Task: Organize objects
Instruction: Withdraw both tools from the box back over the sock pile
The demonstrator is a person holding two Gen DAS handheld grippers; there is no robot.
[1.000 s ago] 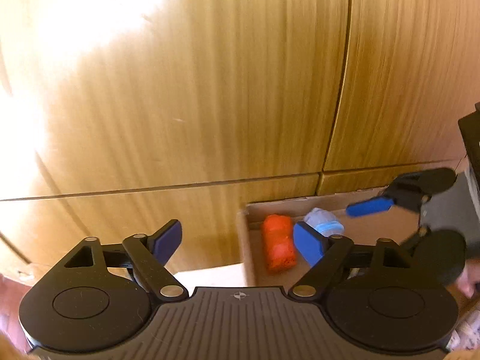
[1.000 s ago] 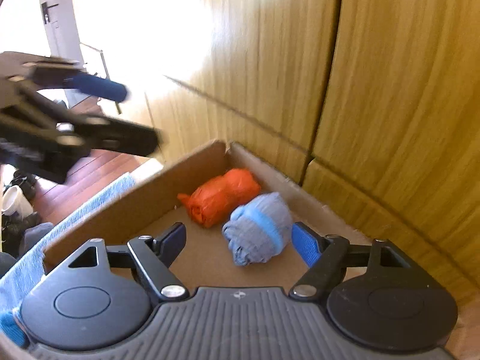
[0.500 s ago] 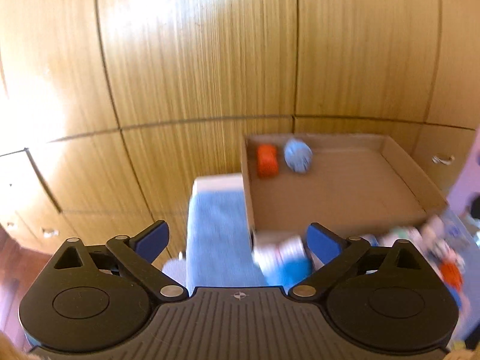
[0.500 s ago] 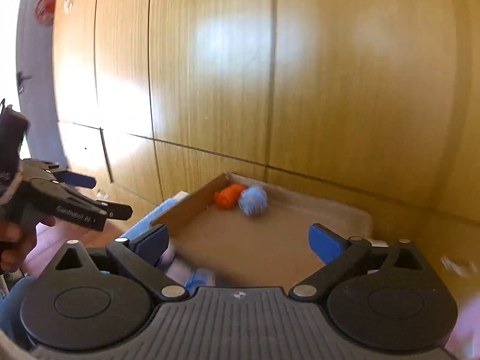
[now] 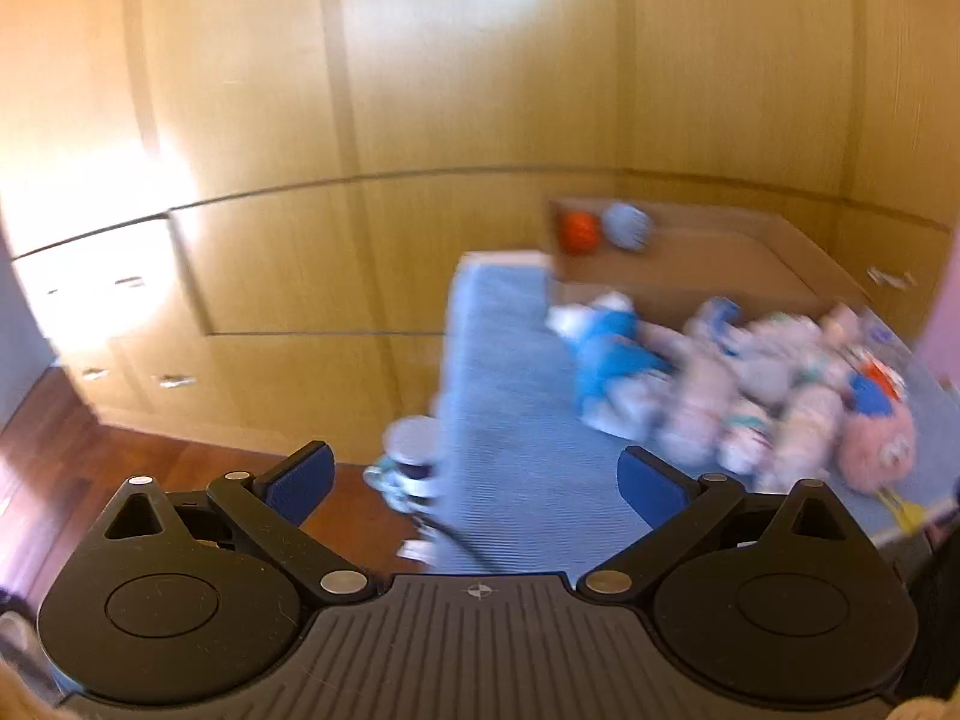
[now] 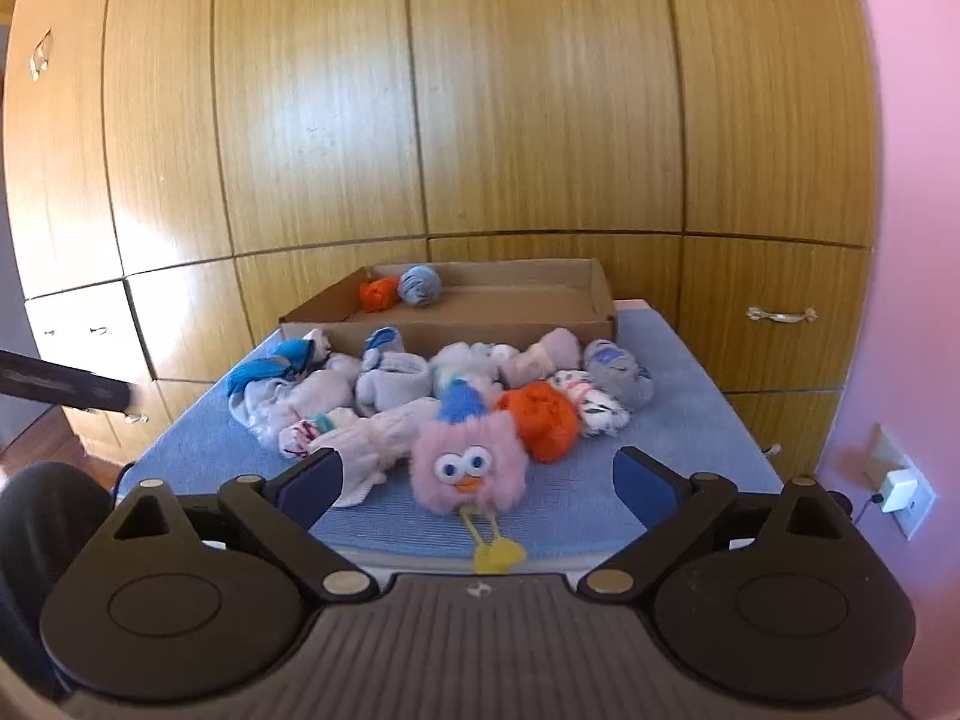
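A shallow cardboard box (image 6: pixel 540 315) stands at the back of a blue-covered surface (image 6: pixel 690 420). In its far left corner lie an orange sock roll (image 6: pixel 379 294) and a grey-blue sock roll (image 6: pixel 420 285). Several rolled socks (image 6: pixel 390 384) are heaped in front of the box, with an orange roll (image 6: pixel 540 423) and a pink fluffy bird toy (image 6: pixel 468 468) nearest me. My right gripper (image 6: pixel 480 480) is open and empty, just short of the toy. My left gripper (image 5: pixel 477 483) is open and empty, off the surface's left edge; the box (image 5: pixel 690 276) and the heap (image 5: pixel 720 384) show blurred there.
Wooden wardrobe doors and drawers (image 6: pixel 480 120) fill the background. A pink wall with a socket and plug (image 6: pixel 900 489) is at the right. Dark wood floor (image 5: pixel 90 450) lies to the left, with a blurred white and dark object (image 5: pixel 411 456) by the surface's edge.
Both grippers have pulled back from the box, away from the wardrobe. The sock heap and the bird toy have come into view. The two rolls stay in the box.
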